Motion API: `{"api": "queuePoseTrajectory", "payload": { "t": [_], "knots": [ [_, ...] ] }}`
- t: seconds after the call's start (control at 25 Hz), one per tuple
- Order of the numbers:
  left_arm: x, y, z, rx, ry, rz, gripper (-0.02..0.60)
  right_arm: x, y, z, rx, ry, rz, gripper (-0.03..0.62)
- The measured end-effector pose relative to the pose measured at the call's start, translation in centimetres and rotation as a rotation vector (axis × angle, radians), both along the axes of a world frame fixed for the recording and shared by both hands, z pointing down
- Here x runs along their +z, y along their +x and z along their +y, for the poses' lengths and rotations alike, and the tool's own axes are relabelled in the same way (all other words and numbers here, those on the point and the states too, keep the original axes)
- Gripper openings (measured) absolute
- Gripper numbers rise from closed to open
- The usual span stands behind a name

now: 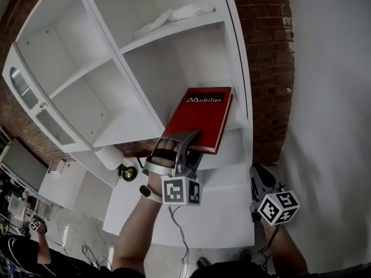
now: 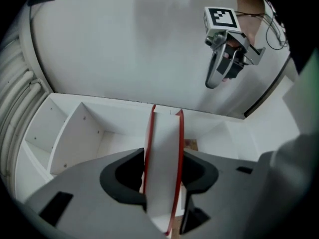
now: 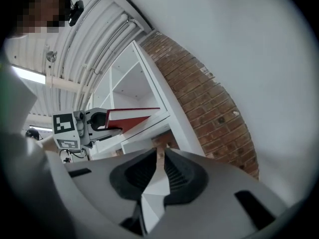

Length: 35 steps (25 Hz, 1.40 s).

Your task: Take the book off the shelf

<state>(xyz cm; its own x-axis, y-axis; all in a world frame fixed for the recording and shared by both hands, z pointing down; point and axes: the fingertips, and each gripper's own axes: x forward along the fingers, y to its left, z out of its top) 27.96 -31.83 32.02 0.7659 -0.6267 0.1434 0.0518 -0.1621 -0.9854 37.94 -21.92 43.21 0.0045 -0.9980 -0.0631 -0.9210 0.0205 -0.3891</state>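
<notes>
A red hardcover book [image 1: 200, 120] with white lettering on its cover sticks out of the white shelf unit's [image 1: 133, 120] right-hand compartment. My left gripper [image 1: 185, 138] is shut on its near edge. In the left gripper view the book's white page edge [image 2: 163, 148] stands upright between the two pads of my left gripper [image 2: 163, 183], which press on its red covers. My right gripper [image 1: 259, 175] hangs to the right of the shelf, apart from the book. Its jaws [image 3: 160, 156] stand almost together with a thin slit and nothing between them. The right gripper view shows the book [image 3: 132, 117] held by the left gripper [image 3: 102, 121].
A crumpled white cloth [image 1: 174, 16] lies on the shelf above. A brick wall [image 1: 266, 68] runs just right of the unit, then a plain white wall. A brass fitting [image 1: 127, 172] sits below the shelf board. A person [image 1: 23, 248] is at the lower left.
</notes>
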Motion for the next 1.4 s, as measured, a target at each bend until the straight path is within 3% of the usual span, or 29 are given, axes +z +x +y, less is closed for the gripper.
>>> {"api": "queuePoseTrajectory", "payload": {
  "t": [0.36, 0.84, 1.08, 1.4],
  "knots": [
    [-0.5, -3.8, 4.6, 0.057, 0.122, 0.072, 0.167, -0.4, -4.2, -3.0, -0.156, 0.000, 0.006, 0.038],
    [-1.3, -10.9, 8.8, 0.056, 0.164, 0.159, 0.164, 2.9, -12.2, -6.3, -0.362, -0.058, -0.062, 0.032],
    [-0.5, -14.6, 11.8, 0.082, 0.197, 0.154, 0.164, 3.1, -15.1, -6.9, -0.390, -0.076, -0.038, 0.031],
    [0.3, -20.7, 11.7, 0.032, 0.204, 0.175, 0.164, 2.6, -20.0, -8.4, -0.422, -0.088, -0.006, 0.029]
  ]
}}
